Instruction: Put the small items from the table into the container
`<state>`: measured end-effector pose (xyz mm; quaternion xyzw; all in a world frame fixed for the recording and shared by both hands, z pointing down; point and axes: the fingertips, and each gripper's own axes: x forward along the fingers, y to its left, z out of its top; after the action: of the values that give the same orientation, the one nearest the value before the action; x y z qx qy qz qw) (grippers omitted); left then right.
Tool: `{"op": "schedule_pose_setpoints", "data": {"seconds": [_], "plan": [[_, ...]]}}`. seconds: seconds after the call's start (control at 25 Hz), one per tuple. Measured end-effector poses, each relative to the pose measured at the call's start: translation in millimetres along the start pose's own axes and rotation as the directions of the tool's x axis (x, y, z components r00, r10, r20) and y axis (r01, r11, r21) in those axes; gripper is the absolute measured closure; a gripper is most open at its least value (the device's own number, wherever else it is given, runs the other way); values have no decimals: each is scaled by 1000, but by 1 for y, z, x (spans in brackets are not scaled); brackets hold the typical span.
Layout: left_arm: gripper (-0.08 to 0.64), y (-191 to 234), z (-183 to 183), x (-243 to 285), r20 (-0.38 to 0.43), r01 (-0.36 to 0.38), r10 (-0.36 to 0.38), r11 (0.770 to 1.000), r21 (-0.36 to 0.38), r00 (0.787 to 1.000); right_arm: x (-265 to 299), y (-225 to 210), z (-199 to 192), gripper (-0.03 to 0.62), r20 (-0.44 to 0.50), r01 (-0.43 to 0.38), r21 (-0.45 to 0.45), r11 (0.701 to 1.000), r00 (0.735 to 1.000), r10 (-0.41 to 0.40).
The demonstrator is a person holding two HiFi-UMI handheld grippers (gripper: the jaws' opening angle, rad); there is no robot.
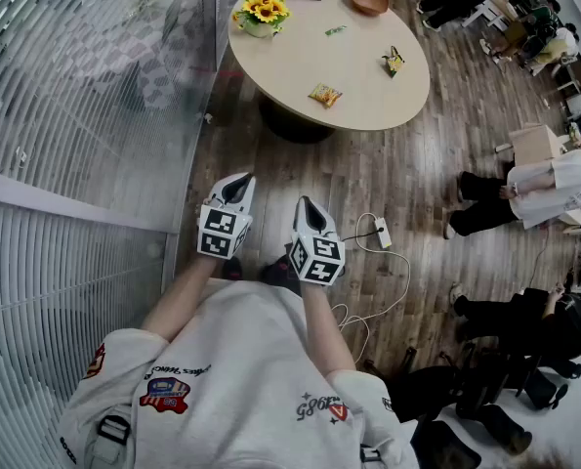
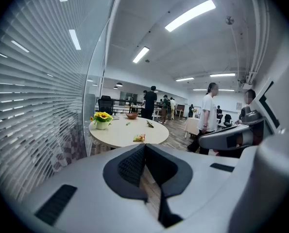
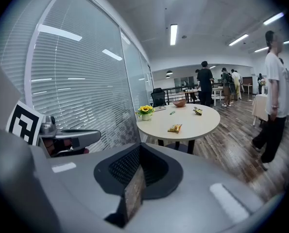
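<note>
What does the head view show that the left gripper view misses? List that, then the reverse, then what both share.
Only the head view: the white power strip lying behind the table, and the wearer's grey sweatshirt.
Only the left gripper view: the long ceiling lights.
Both: the round table, with the sunflowers, the brown bowl and the snack packet on it.

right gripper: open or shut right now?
Shut and empty: in the right gripper view the right gripper has its jaws meeting at the tips, nothing between them.
</note>
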<state>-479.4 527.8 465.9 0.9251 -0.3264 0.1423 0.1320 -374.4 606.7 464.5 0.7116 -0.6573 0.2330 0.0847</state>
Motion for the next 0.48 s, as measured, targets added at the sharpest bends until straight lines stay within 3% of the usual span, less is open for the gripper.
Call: {"op": "schedule_pose_setpoints", "data": {"seconds": [0.48], "plan": [[554,8,14,52,-17,33,-33,999,-1,999,31,-27,14,591,19,16,34,999,1000,-17]]}}
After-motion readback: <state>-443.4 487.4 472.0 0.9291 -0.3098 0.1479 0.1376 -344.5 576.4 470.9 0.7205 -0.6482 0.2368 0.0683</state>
